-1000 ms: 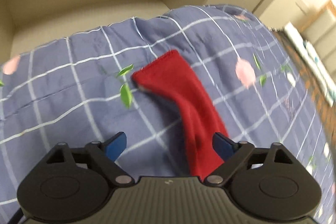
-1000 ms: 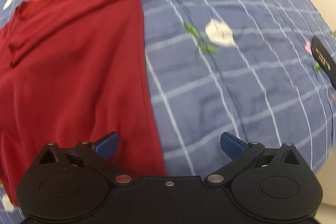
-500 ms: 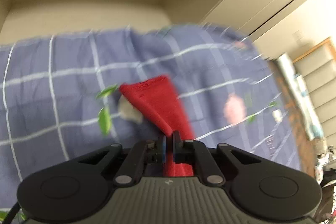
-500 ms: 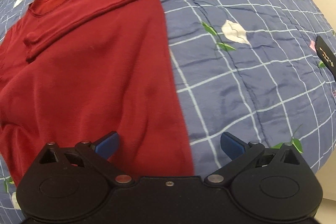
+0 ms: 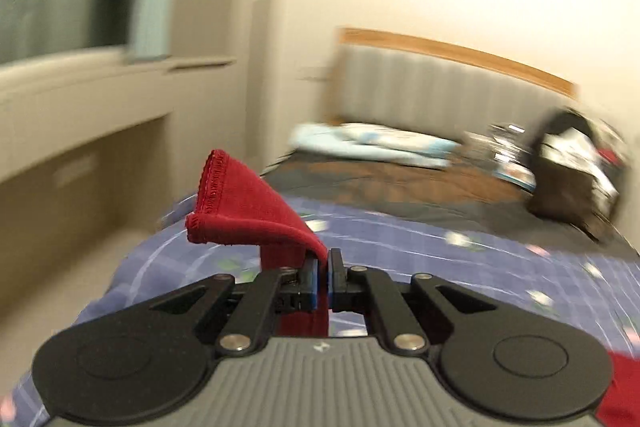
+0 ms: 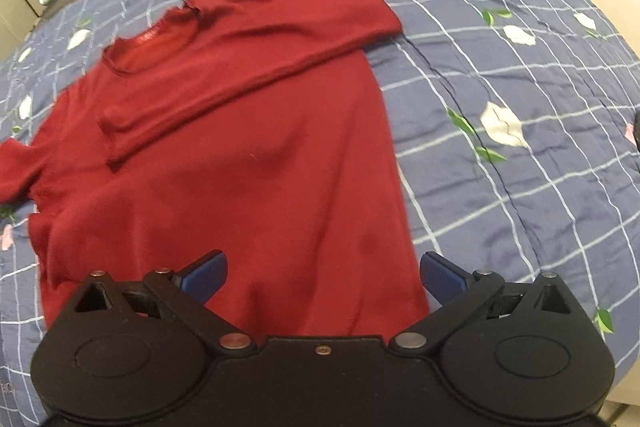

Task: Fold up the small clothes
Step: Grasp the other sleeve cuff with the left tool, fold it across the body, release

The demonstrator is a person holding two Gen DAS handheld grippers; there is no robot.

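Left gripper point(image 5: 323, 263): jaws pinched together on the red sleeve point(image 5: 248, 207), cuff end lifted clear above the blue checked bedspread point(image 5: 440, 247); background blurred, headboard point(image 5: 440, 87) and a dark bag point(image 5: 572, 167) behind.

Right gripper point(image 6: 323, 273): fingers spread wide, holding nothing, above the lower part of the red sweater point(image 6: 248, 147). Sweater lies flat on the bedspread point(image 6: 520, 67), one sleeve point(image 6: 256, 43) folded across the chest.
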